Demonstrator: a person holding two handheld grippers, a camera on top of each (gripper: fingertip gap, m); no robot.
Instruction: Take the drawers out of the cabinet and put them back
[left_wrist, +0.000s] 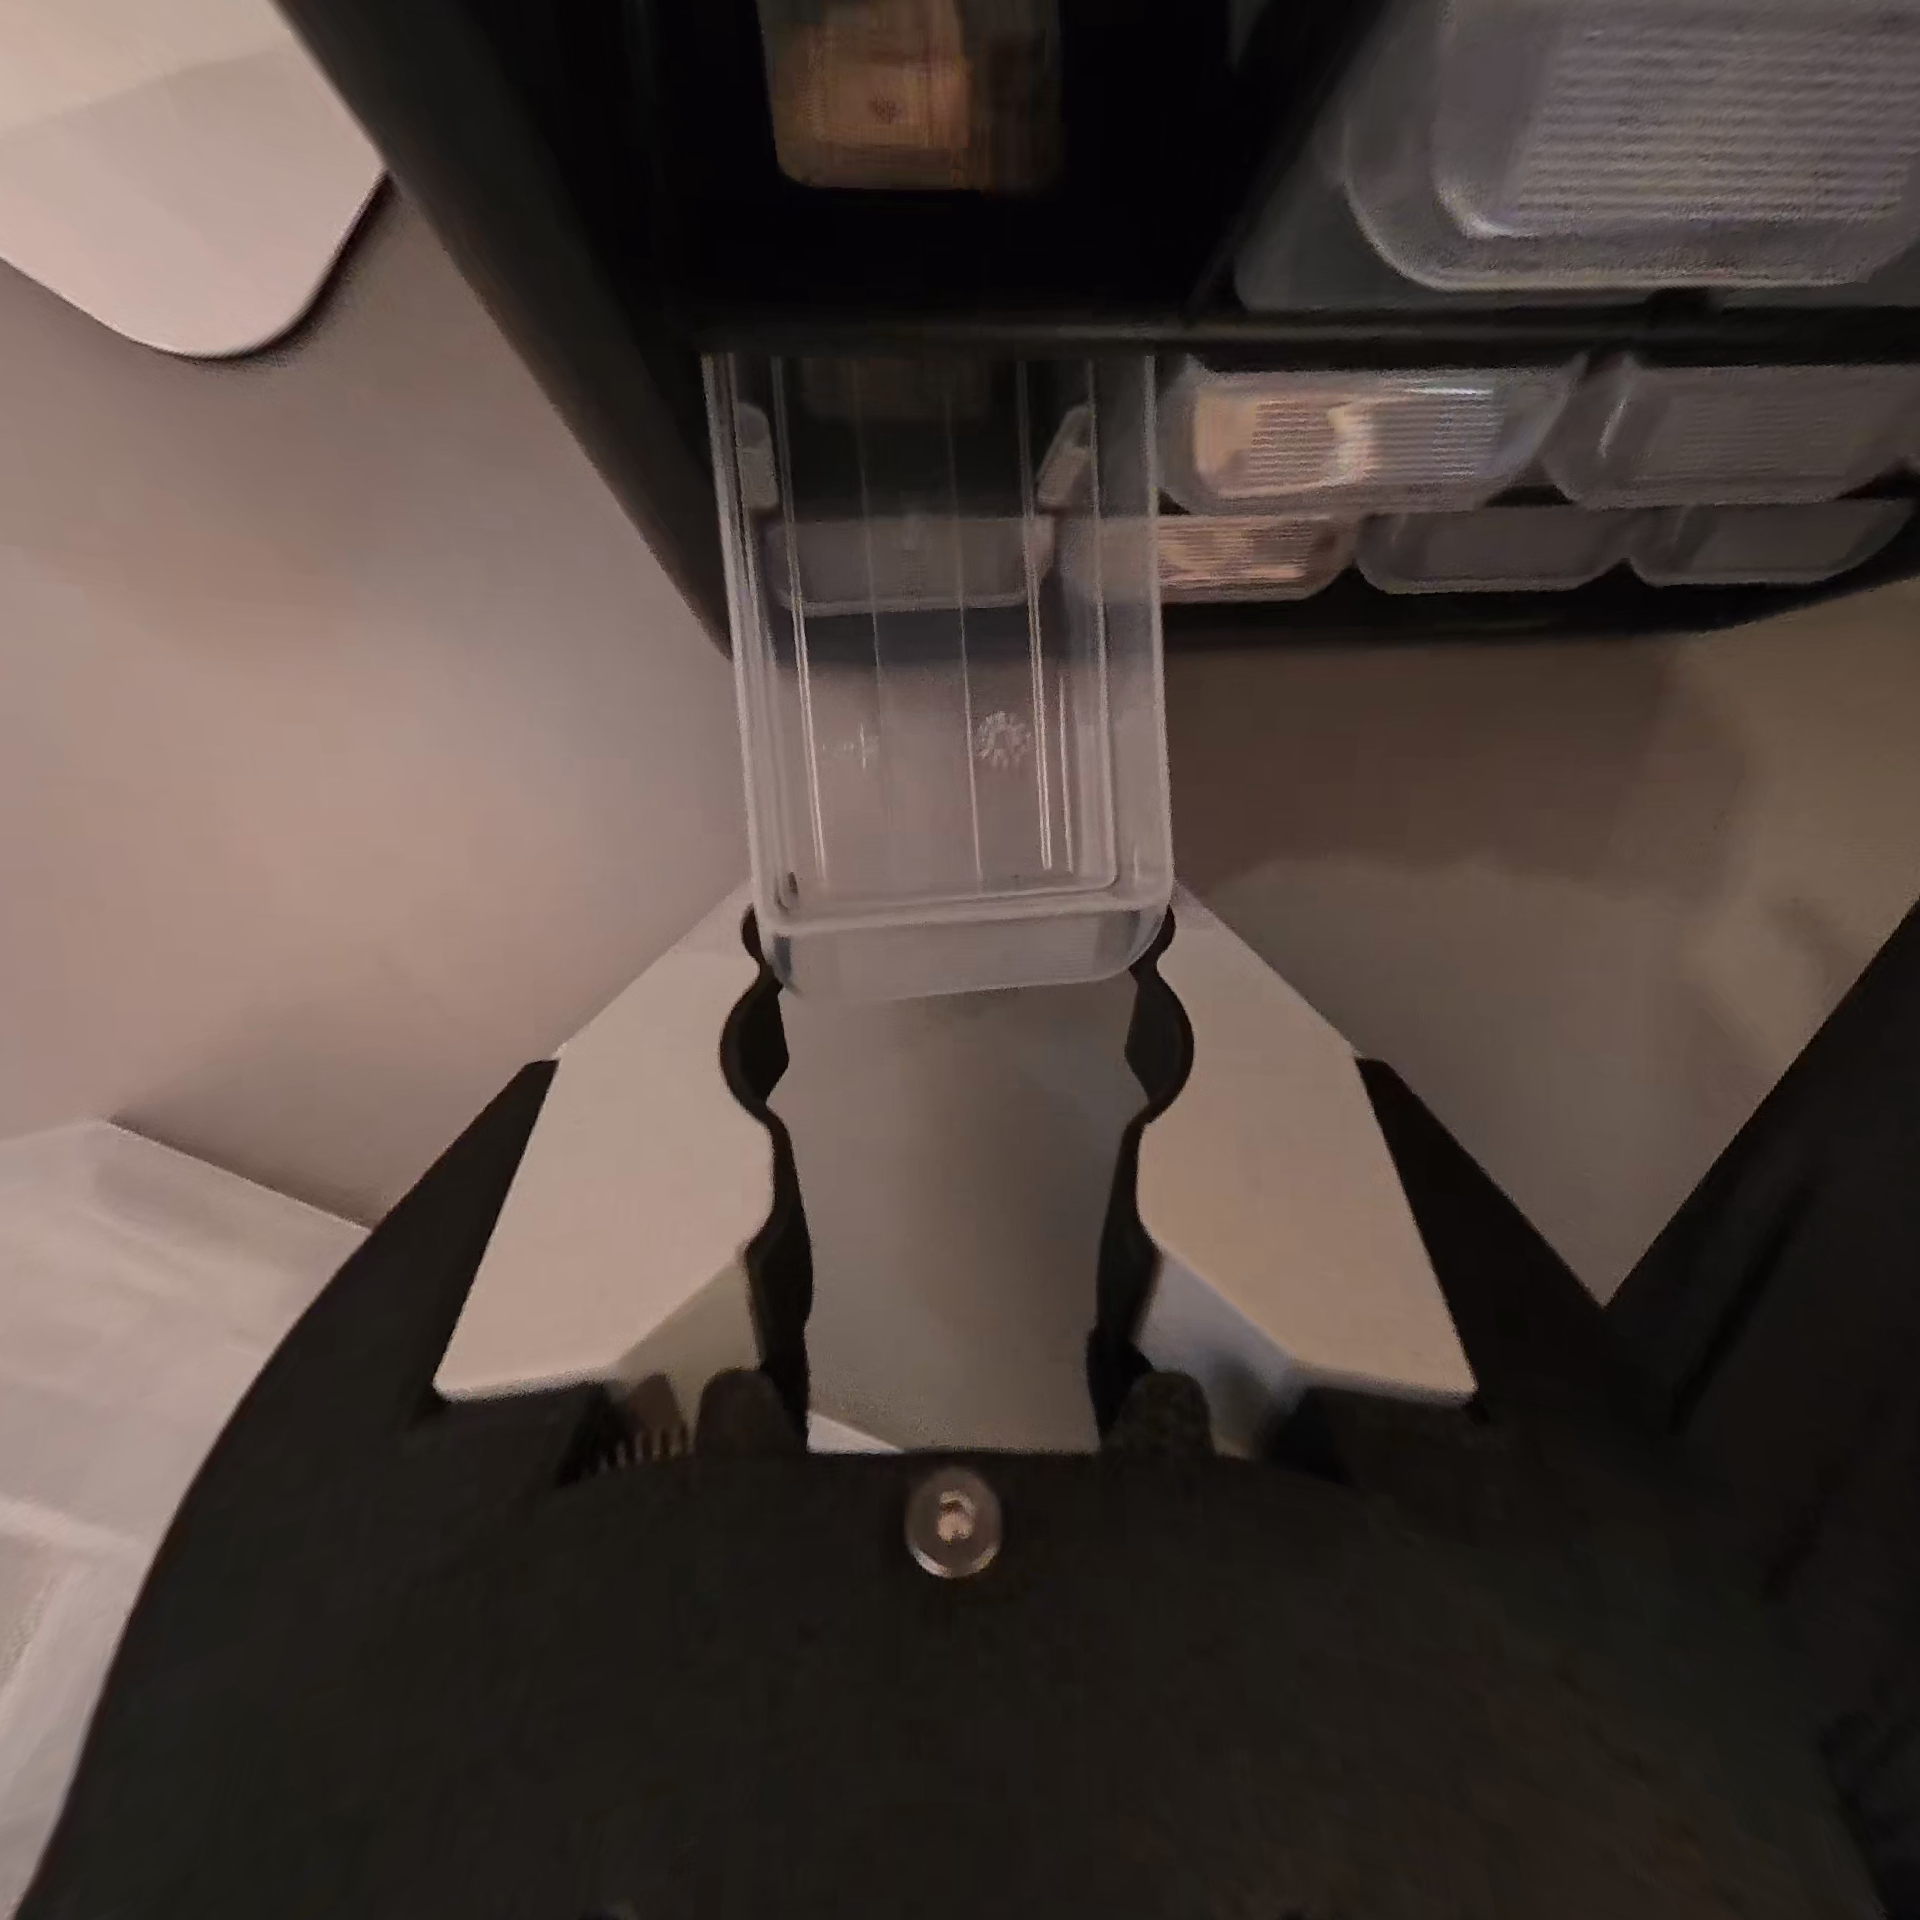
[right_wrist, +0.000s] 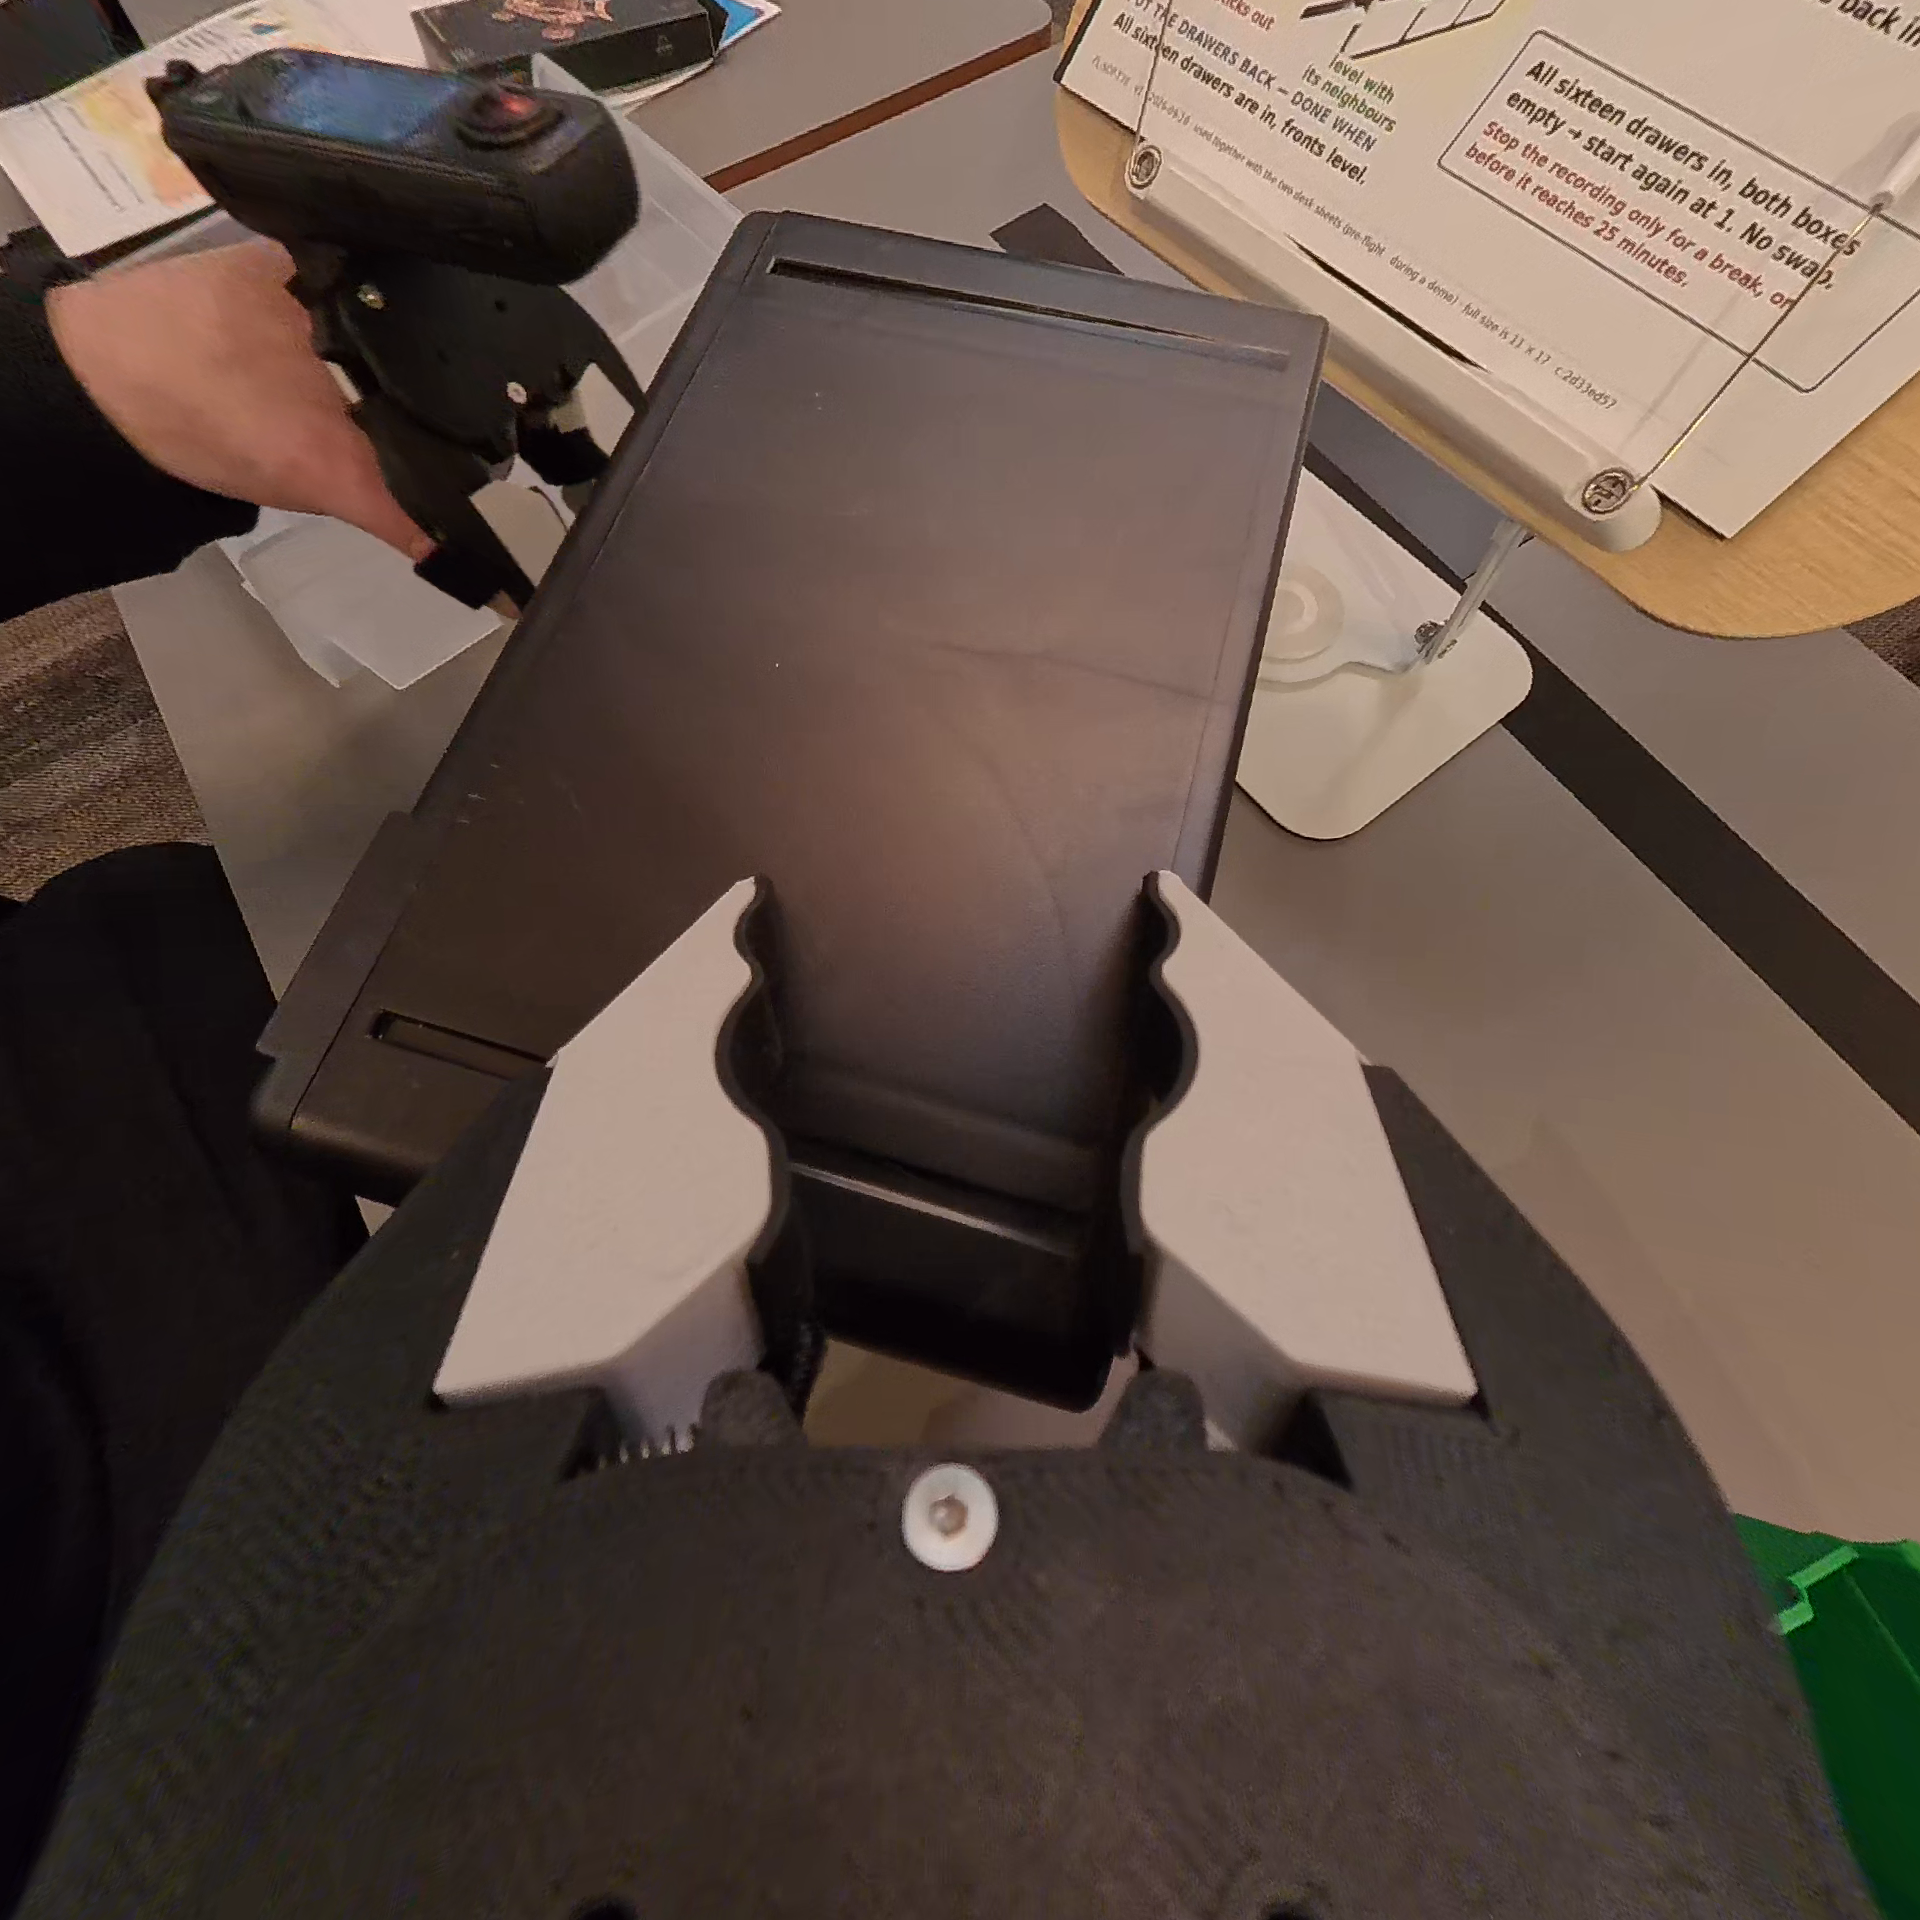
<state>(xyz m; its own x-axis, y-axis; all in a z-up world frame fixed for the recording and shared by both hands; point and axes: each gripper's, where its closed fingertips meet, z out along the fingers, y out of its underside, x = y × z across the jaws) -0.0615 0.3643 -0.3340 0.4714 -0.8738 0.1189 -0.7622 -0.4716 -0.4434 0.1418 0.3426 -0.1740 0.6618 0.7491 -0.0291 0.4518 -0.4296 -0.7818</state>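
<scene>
The left tongs (left_wrist: 961, 940) are gripping the front end of a clear plastic drawer (left_wrist: 951, 675), their two tips pressing against its outer corners. The drawer is sticking well out of its slot at the left end of a row in the black cabinet (left_wrist: 644, 343), its back end sitting inside the opening while the rest is hanging out over the grey worktop (left_wrist: 312, 727). It is looking empty (the ribbed floor is showing straight through). Other clear drawers (left_wrist: 1361, 447) are sitting pushed in beside it to the right and in the rows above and below.

The right tongs (right_wrist: 954, 904) are reaching over the flat top of the cabinet (right_wrist: 914, 623), with the cabinet's near edge sitting between the two fingers; the jaws are standing moderately apart, and whether they are actually squeezing that edge cannot be told. In this view the left tongs (right_wrist: 488, 582) are showing at the cabinet's far left side, held by a person's hand (right_wrist: 208, 395). A white stand (right_wrist: 1382, 717) carrying a printed sheet (right_wrist: 1558, 177) is standing on the worktop (right_wrist: 1558, 935) to the right of the cabinet.
</scene>
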